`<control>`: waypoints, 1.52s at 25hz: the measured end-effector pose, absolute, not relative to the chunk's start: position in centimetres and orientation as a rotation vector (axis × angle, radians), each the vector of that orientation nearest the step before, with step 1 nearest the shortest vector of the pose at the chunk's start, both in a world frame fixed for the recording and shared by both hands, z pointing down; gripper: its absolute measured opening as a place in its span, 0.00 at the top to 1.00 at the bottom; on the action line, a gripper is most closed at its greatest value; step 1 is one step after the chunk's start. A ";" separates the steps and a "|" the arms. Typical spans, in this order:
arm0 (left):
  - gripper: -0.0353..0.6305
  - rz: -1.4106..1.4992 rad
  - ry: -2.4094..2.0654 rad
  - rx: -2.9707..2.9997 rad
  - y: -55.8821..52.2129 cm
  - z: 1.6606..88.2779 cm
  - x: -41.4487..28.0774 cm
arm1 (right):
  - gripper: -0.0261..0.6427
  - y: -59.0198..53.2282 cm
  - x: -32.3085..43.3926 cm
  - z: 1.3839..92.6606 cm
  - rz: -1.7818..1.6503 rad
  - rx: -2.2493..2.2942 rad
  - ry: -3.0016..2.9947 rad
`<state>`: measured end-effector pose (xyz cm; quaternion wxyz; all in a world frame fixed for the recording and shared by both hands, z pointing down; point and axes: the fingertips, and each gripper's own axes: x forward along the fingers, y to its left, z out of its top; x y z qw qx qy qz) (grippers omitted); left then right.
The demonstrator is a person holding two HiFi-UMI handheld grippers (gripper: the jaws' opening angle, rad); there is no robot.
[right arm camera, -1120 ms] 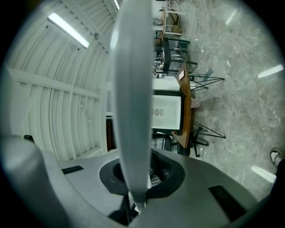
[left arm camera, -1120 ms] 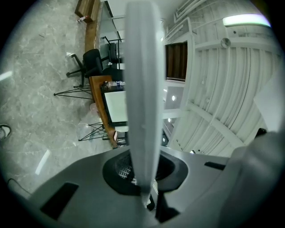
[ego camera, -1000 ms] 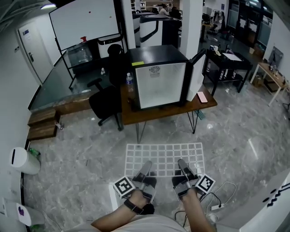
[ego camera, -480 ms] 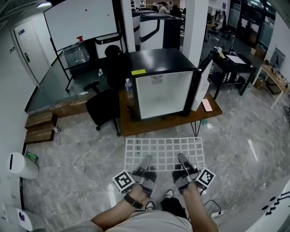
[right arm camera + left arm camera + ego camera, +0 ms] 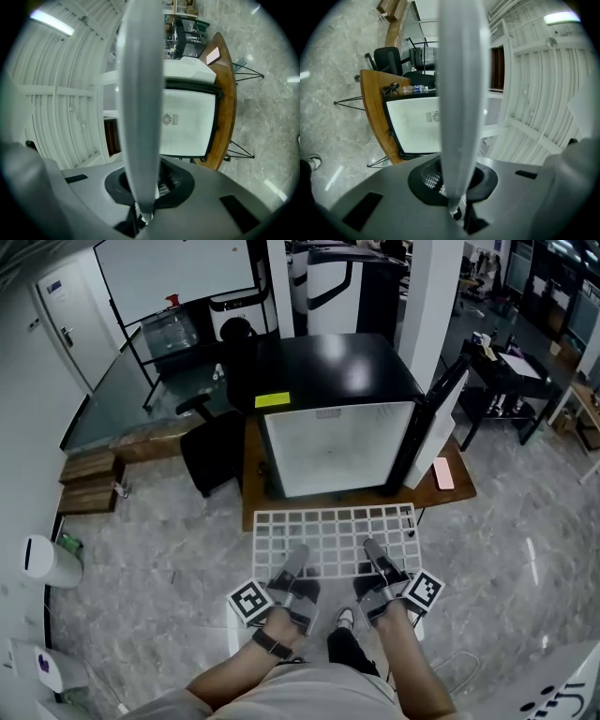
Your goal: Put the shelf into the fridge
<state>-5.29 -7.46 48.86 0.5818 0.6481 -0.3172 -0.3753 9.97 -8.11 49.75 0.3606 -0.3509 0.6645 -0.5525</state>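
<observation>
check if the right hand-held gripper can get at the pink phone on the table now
Probably not: the right hand-held gripper is shut on the wire shelf, and the pink phone lies farther off on the wooden table, beside the open fridge door.

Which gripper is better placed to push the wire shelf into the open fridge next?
Nearly even: the left gripper and right gripper both clamp the near edge of the white wire grid shelf, facing the open black mini fridge. Left, marginally: the open door crowds the right side.
</observation>
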 end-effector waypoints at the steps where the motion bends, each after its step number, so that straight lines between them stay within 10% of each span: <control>1: 0.90 -0.887 -0.755 1.509 -8.5 49.0 -4.8 | 0.89 -9.4 10.5 49.9 -1.443 -0.896 1.720; 38: 0.91 -0.909 -0.739 1.455 -26.3 56.3 -0.9 | 0.89 -27.5 14.2 57.1 -1.549 -0.906 1.745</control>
